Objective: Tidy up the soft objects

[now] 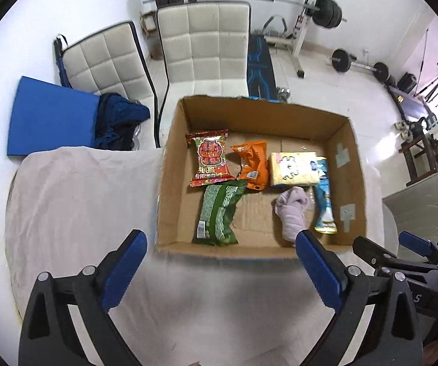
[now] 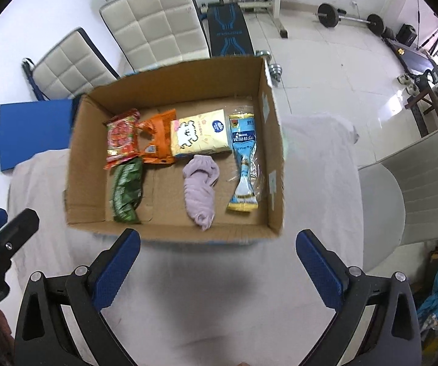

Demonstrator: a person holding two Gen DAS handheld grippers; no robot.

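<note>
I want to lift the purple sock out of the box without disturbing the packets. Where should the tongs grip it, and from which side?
Probably from straight above, at the bunched middle of the purple sock. It lies flat on the floor of the cardboard box, so no edge is raised. Close across its narrow width; bare cardboard shows on both sides, toward the green packet and the blue packet.

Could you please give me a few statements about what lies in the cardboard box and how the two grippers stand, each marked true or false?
1. Both the left gripper and the right gripper are open and hold nothing. True.
2. The lilac cloth lies on the table outside the cardboard box. False: it lies on the box floor.
3. The green packet lies nearer the front wall than the red packet. True.
4. The yellow tissue pack stands between the red packet and the orange packet. False: the orange packet is between the red packet and the tissue pack.
5. The blue sachet lies at the box's left wall. False: it lies along the right wall.
</note>
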